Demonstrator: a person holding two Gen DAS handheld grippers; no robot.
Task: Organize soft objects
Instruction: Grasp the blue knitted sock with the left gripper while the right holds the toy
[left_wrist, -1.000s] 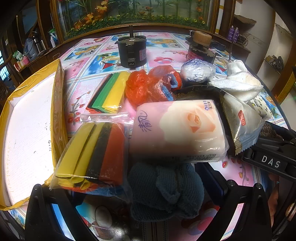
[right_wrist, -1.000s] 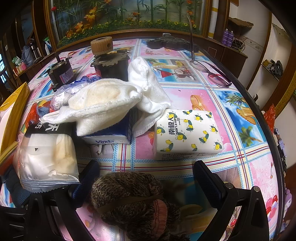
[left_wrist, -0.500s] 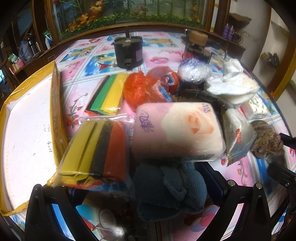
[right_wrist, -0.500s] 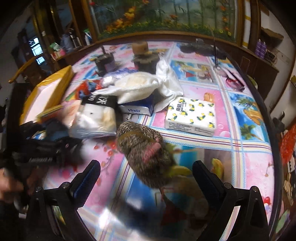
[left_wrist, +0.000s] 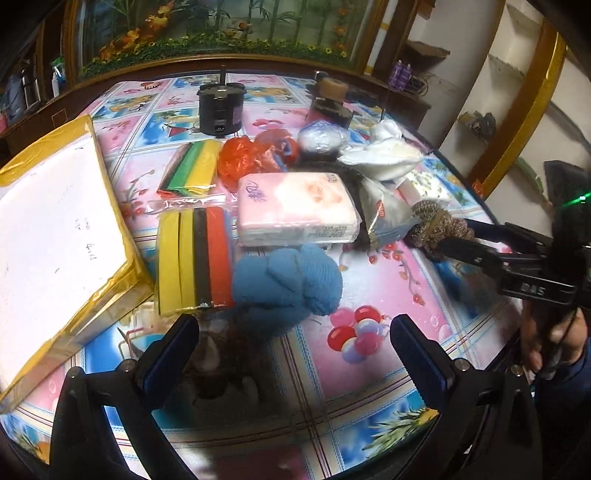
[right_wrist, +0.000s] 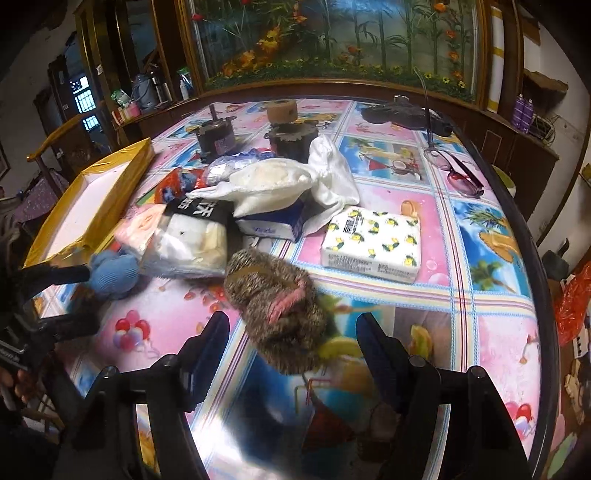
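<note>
A blue knitted piece (left_wrist: 288, 280) lies on the patterned tablecloth just ahead of my left gripper (left_wrist: 291, 343), which is open; its near edge reaches between the fingertips without touching them. To the right, a brown speckled knitted piece (right_wrist: 277, 306) with a pink patch sits between the jaws of my right gripper (right_wrist: 291, 332). Those jaws are closing, and a gap still shows on the right side. The left wrist view shows the same brown piece (left_wrist: 439, 225) at the right gripper's tips. A pink tissue pack (left_wrist: 295, 210) lies behind the blue piece.
A yellow-edged white box (left_wrist: 55, 240) fills the left. A bag of coloured tubing (left_wrist: 192, 258), an orange plastic bag (left_wrist: 243, 162), white cloths (right_wrist: 273, 181), a lemon-print tissue pack (right_wrist: 373, 240), glasses (right_wrist: 458, 173) and two dark motors (left_wrist: 219, 110) crowd the table. A hand (left_wrist: 546, 343) holds the right gripper.
My left gripper has drawn back, so the blue piece now lies ahead of its tips. The right gripper's jaws have narrowed around the brown piece, which has shifted on the cloth.
</note>
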